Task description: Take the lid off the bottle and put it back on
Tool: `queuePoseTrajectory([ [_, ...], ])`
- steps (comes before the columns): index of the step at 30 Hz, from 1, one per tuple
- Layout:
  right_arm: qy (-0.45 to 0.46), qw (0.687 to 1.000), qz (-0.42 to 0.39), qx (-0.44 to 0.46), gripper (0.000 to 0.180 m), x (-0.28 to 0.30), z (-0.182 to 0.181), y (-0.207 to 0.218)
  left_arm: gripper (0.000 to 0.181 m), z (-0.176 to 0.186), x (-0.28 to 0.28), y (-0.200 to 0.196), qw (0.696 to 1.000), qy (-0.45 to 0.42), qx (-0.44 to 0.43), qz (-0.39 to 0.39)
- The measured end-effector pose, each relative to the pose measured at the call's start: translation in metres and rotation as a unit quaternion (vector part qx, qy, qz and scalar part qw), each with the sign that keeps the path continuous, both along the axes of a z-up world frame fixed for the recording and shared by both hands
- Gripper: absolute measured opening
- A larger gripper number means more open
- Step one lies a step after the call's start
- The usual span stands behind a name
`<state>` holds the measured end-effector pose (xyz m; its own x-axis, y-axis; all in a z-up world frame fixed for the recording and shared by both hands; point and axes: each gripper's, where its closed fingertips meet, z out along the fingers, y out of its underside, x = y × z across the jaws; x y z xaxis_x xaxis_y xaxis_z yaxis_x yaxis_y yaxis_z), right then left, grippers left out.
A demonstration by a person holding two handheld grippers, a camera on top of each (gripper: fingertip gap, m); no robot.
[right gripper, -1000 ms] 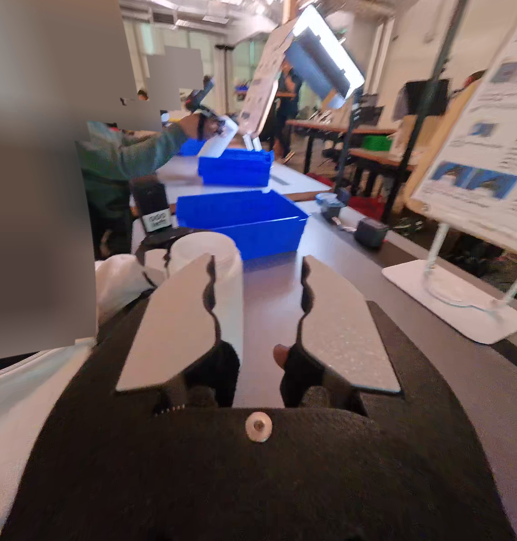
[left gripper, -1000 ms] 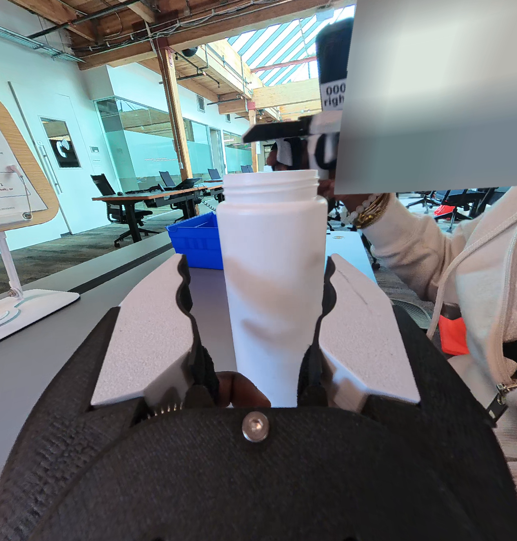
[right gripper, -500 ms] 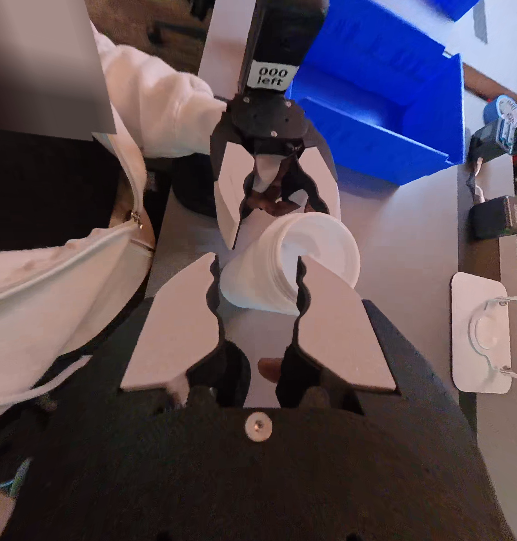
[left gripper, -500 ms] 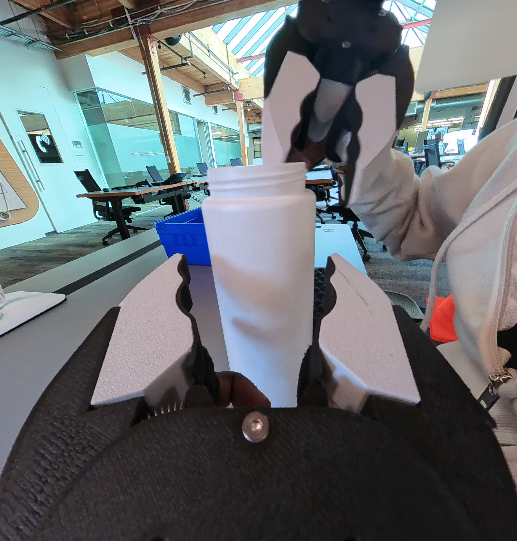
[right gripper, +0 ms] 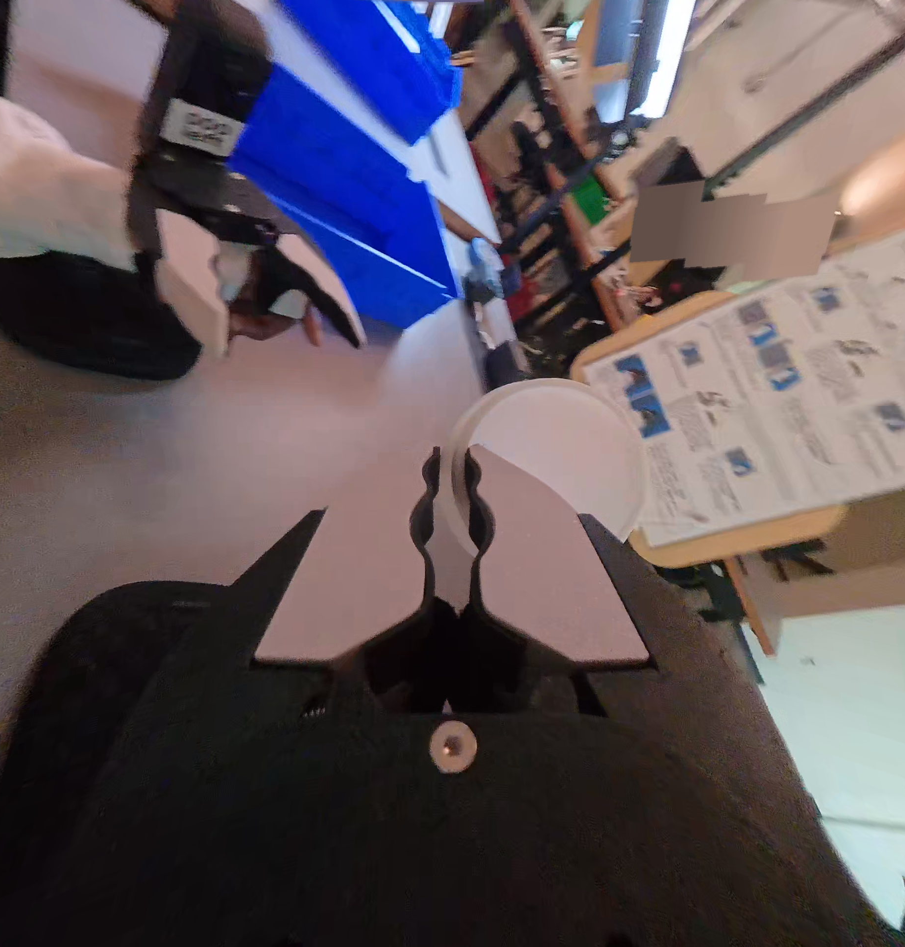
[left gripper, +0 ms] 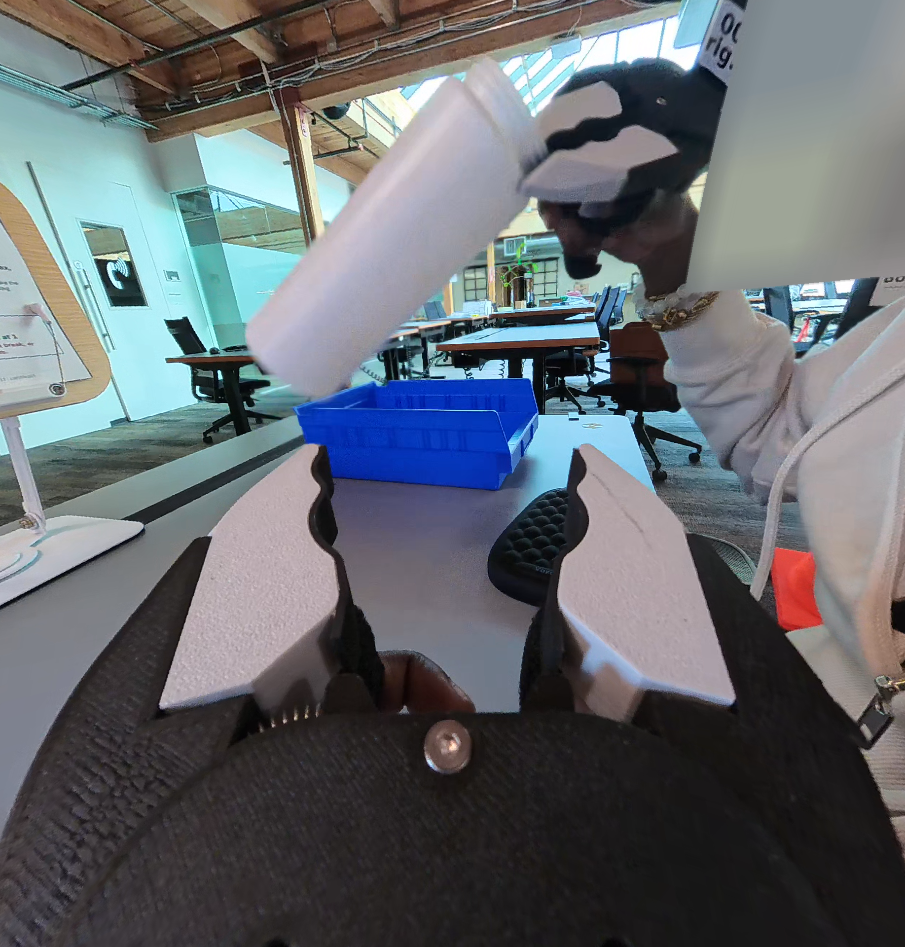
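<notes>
White, lidless bottle (left gripper: pixel 388 230) hangs tilted, rim pinched by right gripper (right gripper: pixel 453 461) (left gripper (left gripper: pixel 445 492) jaws wide).

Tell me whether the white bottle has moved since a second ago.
Yes. The white bottle has left the open left gripper and hangs tilted above the blue bin, its rim pinched by the right gripper.
</notes>
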<state>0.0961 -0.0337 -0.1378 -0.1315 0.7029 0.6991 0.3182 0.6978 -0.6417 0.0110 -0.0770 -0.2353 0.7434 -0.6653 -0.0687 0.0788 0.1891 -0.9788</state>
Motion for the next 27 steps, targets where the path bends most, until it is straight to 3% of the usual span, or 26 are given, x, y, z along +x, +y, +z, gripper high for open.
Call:
queuePoseTrajectory([
  [5, 0.09, 0.985, -0.144, -0.017, 0.008, 0.057, 0.02, 0.081, 0.088, -0.003, 0.002, 0.001, 1.0, 0.006, -0.004, 0.0],
  [13, 0.168, 0.941, -0.262, -0.131, 0.008, 0.111, -0.028, 0.183, 0.087, -0.009, 0.002, 0.006, 1.0, 0.013, -0.014, 0.006],
  [21, 0.236, 0.89, -0.309, -0.238, 0.008, 0.113, -0.083, 0.237, 0.086, -0.014, 0.002, 0.008, 0.999, 0.022, -0.027, 0.008],
  [27, 0.229, 0.856, -0.355, -0.298, 0.007, 0.12, -0.115, 0.23, 0.085, -0.016, 0.002, 0.01, 0.999, 0.027, -0.031, 0.013],
])
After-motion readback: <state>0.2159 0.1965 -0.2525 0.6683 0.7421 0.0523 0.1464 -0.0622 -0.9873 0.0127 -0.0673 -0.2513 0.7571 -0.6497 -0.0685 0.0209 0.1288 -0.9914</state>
